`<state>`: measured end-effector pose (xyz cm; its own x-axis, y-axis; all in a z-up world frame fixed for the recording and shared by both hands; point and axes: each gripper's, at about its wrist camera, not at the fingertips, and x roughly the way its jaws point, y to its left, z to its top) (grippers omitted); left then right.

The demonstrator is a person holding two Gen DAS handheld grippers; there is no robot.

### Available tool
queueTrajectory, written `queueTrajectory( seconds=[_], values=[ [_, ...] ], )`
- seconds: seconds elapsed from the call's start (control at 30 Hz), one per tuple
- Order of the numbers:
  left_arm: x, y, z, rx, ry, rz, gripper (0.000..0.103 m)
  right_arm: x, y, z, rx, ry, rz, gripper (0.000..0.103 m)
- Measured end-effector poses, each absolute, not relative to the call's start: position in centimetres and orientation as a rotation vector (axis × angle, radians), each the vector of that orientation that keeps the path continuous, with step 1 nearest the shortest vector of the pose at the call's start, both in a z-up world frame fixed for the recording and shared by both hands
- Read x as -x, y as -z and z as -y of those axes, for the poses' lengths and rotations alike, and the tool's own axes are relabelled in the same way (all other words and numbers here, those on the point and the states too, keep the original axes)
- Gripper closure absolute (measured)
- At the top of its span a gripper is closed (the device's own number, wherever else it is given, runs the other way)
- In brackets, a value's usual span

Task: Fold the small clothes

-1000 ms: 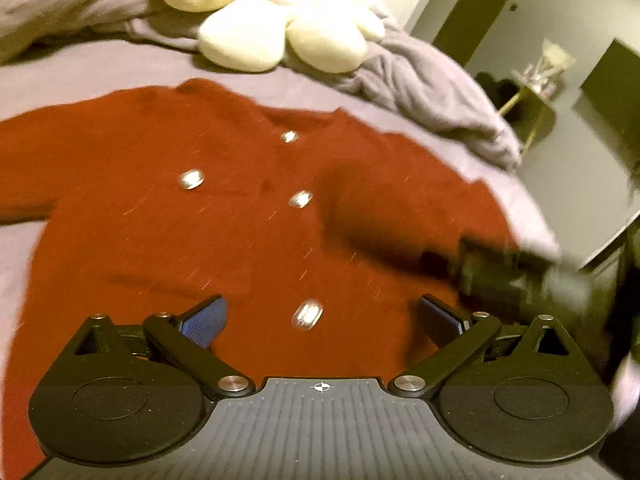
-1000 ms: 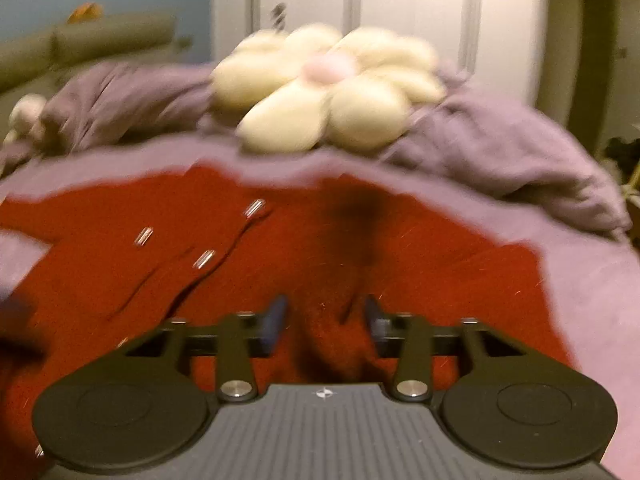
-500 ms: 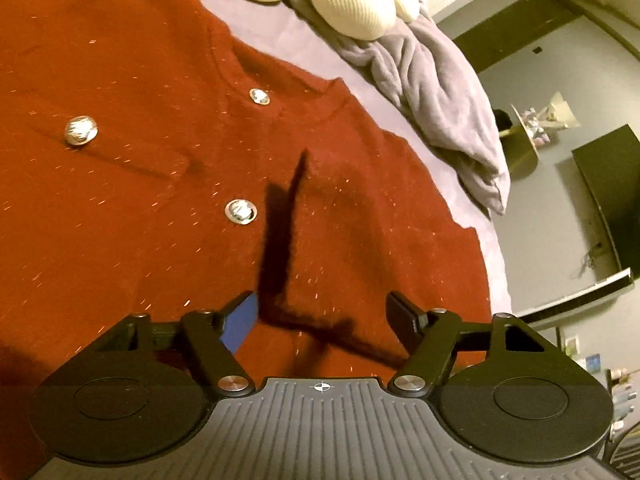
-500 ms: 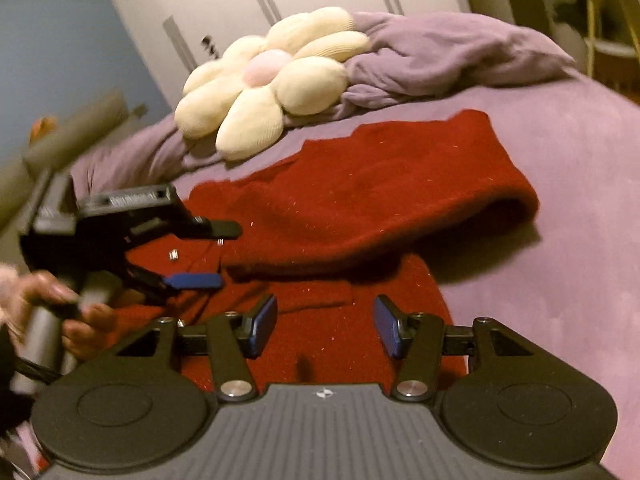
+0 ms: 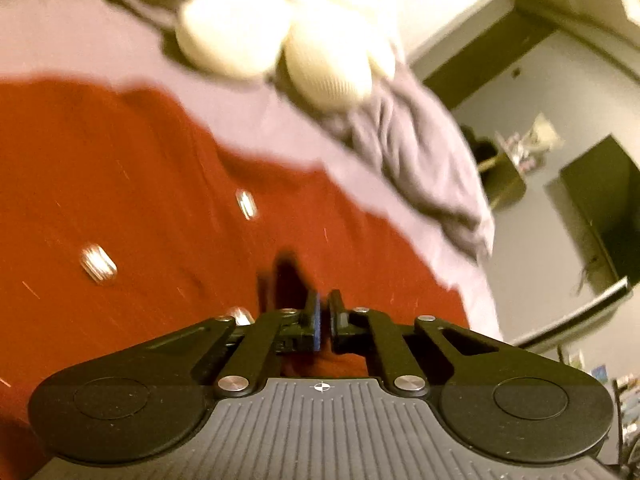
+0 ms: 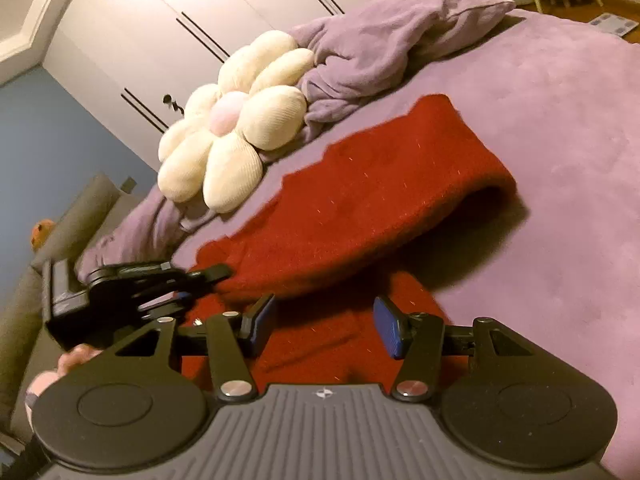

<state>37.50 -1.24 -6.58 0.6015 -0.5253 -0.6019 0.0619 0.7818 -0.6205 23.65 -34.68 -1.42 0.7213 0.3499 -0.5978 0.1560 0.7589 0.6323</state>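
Note:
A red cardigan (image 5: 152, 208) with silver buttons (image 5: 98, 266) lies spread on the purple bed. My left gripper (image 5: 323, 308) rests low on its right side, jaws shut together and pinching a raised fold of the red knit. From the right wrist view, the left gripper (image 6: 214, 276) sits at the edge of the folded-over sleeve (image 6: 380, 192), held by a person's hand (image 6: 68, 364). My right gripper (image 6: 324, 328) stands about half open just above the cardigan's near part (image 6: 320, 360), pads pressing on nothing.
A cream flower-shaped pillow (image 6: 236, 128) and a rumpled purple blanket (image 6: 380, 40) lie at the head of the bed. Bare purple sheet (image 6: 552, 152) spreads to the right of the cardigan. White wardrobe doors (image 6: 160, 40) stand behind. The bed's right edge (image 5: 472, 280) drops to the floor.
The left jaws went from wide open to shut on a raised fold of the cardigan. The right view rolled, and a sleeve now lies folded over the body.

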Motion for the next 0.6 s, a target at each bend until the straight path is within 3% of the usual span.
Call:
queueTrajectory(
  seconds=[0.17,0.23,0.27,0.3,0.33,0.43,0.6],
  values=[
    [-37.2,4.9,-5.6,0.551,0.21,-0.777,0.101,-25.2,1.4,33.5,-0.702,-0.121,-0.778,0.046],
    [-37.0,5.9,-6.4,0.563,0.21,-0.81,0.088,-25.6,1.5,33.7,-0.708,-0.107,-0.777,0.046],
    [-36.8,6.7,-6.0,0.577,0.236,-0.844,0.071,-25.6,1.6,34.1,-0.72,-0.085,-0.764,0.045],
    [-36.7,7.4,-5.1,0.59,0.269,-0.865,0.065,-25.5,1.7,34.5,-0.738,-0.067,-0.755,0.044],
    [-36.4,8.0,-4.0,0.594,0.308,-0.879,0.065,-25.4,1.8,35.0,-0.76,-0.051,-0.75,0.044],
    [-35.8,10.4,0.0,0.632,0.41,-0.969,0.051,-24.9,2.1,35.5,-0.773,-0.039,-0.76,0.043],
    [-35.0,13.6,3.1,0.669,0.418,-1.036,0.05,-24.3,2.6,36.2,-0.737,-0.029,-0.783,0.042]
  ],
)
